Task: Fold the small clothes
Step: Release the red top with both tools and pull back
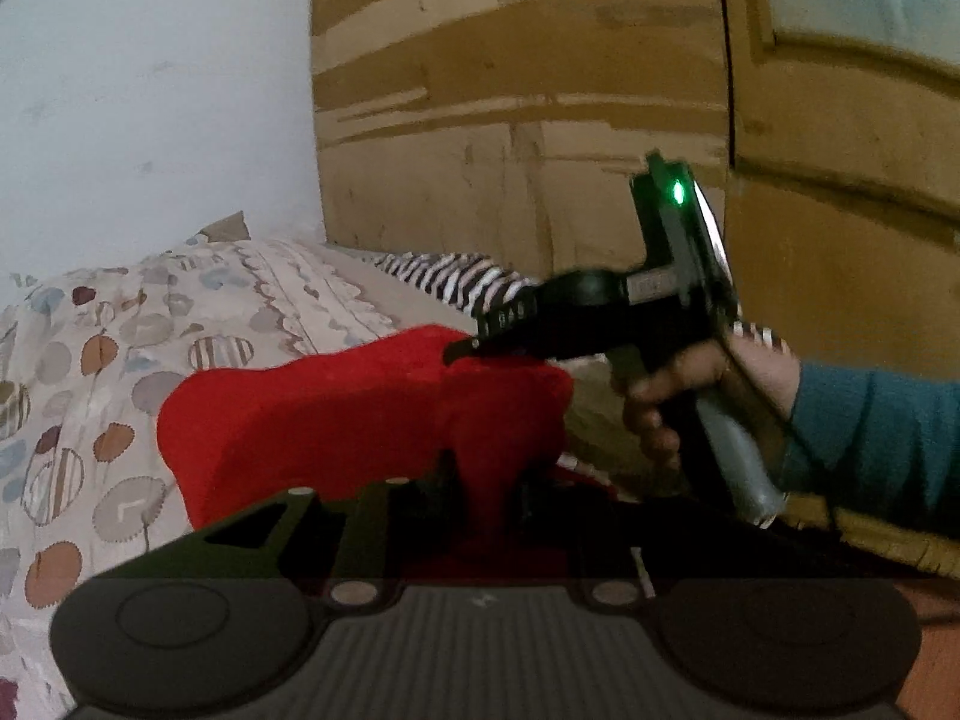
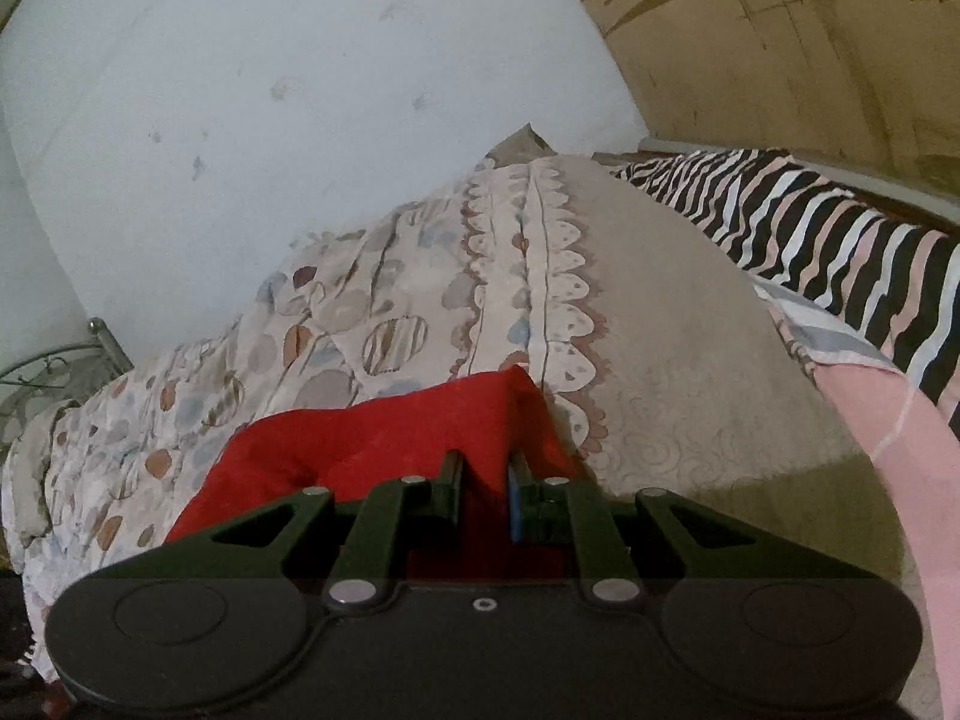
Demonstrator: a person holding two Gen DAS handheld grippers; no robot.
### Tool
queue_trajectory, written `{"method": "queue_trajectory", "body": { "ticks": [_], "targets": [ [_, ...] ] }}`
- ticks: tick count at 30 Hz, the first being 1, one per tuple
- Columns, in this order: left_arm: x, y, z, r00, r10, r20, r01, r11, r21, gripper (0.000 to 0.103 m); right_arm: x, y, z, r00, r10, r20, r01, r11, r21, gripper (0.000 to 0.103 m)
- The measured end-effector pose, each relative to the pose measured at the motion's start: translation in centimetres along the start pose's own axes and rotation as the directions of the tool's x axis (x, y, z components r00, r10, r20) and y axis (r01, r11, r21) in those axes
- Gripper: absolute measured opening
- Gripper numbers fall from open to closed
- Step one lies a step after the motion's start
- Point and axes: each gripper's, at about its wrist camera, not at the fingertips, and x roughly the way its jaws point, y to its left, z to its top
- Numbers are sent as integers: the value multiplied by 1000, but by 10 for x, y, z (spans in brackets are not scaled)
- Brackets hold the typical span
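Red cloth [image 1: 336, 420] is bunched above the patterned bedspread [image 2: 660, 360], gripped from 2 sides. Left gripper [image 1: 486, 498] is nearly closed, with a fold of it pinched between its fingers. Right gripper [image 2: 486, 480] is likewise clamped narrowly on the cloth's edge, held by a hand [image 1: 678, 396] in a teal sleeve [image 1: 882, 444].

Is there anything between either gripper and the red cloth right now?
Nothing visible. The red cloth already sits between the right gripper fingers, and the left gripper also has cloth bunched between its fingers.
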Motion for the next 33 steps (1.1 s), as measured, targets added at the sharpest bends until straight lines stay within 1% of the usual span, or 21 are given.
{"method": "queue_trajectory", "body": {
  "ticks": [1, 2, 3, 5, 6, 7, 8, 10, 11, 13, 15, 16, 18, 21, 23, 25, 27, 28, 29, 30, 33],
  "targets": [
    [-4, 2, 1, 1000, -7, 9, 7, 1000, -19, 32, -1, 2, 0, 1000, -7, 4, 7, 1000, -14, 15],
    [-9, 5, 3, 1000, -19, 19, 20, 999, -39, 41, -1, 5, 0, 1000, -15, 8, 15, 999, -33, 15],
    [-16, 7, 3, 999, -32, 37, 34, 997, -65, 56, 0, 8, 1, 1000, -23, 10, 23, 998, -50, 15],
    [-30, 8, 3, 997, -43, 70, 50, 994, -99, 74, 0, 11, 2, 999, -34, 9, 35, 997, -71, 15],
    [-37, 9, 3, 996, -35, 83, 45, 992, -114, 80, 2, 12, 3, 999, -37, 7, 37, 997, -71, 15],
    [-44, 10, 2, 996, -20, 90, 32, 991, -131, 82, 1, 12, 2, 999, -39, 7, 39, 997, -69, 15],
    [-50, 12, 2, 996, -2, 92, 16, 989, -149, 88, 1, 12, 2, 999, -41, 6, 42, 997, -68, 15],
    [-59, 21, 1, 994, 65, 91, -44, 976, -213, 98, 0, 12, 0, 998, -56, 5, 57, 996, -69, 17],
    [-62, 29, 1, 990, 109, 85, -84, 963, -258, 103, -1, 13, -1, 998, -63, 4, 63, 995, -72, 18],
    [-65, 48, -3, 981, 183, 62, -147, 918, -369, 102, -4, 18, -2, 997, -79, 8, 80, 992, -93, 19],
    [-60, 71, -8, 978, 210, 5, -181, 852, -491, 102, -5, 22, -3, 996, -92, 11, 93, 989, -118, 19],
    [-57, 81, -11, 979, 205, -22, -184, 822, -538, 102, -6, 24, -3, 995, -98, 11, 99, 987, -127, 19],
    [-49, 97, -17, 986, 162, -48, -158, 779, -607, 102, -8, 26, -4, 994, -107, 8, 107, 985, -137, 19],
    [-35, 109, -25, 991, 99, -94, -136, 741, -657, 102, -14, 29, -3, 993, -117, 9, 117, 983, -143, 19],
    [-30, 111, -30, 991, 78, -108, -130, 735, -666, 102, -23, 34, -2, 991, -129, 22, 130, 980, -150, 21],
    [-28, 107, -34, 989, 80, -127, -144, 742, -654, 102, -37, 40, -1, 992, -123, 41, 128, 980, -155, 24],
    [-26, 106, -35, 986, 84, -146, -159, 754, -637, 103, -54, 45, 0, 995, -80, 51, 86, 988, -130, 44],
    [-24, 103, -35, 984, 87, -155, -166, 761, -627, 103, -62, 48, 0, 996, -62, 57, 68, 990, -120, 50],
    [-22, 100, -35, 982, 90, -164, -174, 768, -616, 103, -69, 51, -1, 997, -47, 61, 54, 992, -117, 62],
    [-21, 97, -34, 980, 93, -174, -181, 776, -604, 103, -76, 56, -2, 997, -25, 67, 33, 992, -122, 69],
    [-15, 90, -34, 974, 98, -205, -200, 798, -569, 103, -90, 70, -8, 998, 14, 69, -2, 987, -163, 81]
  ]
}}
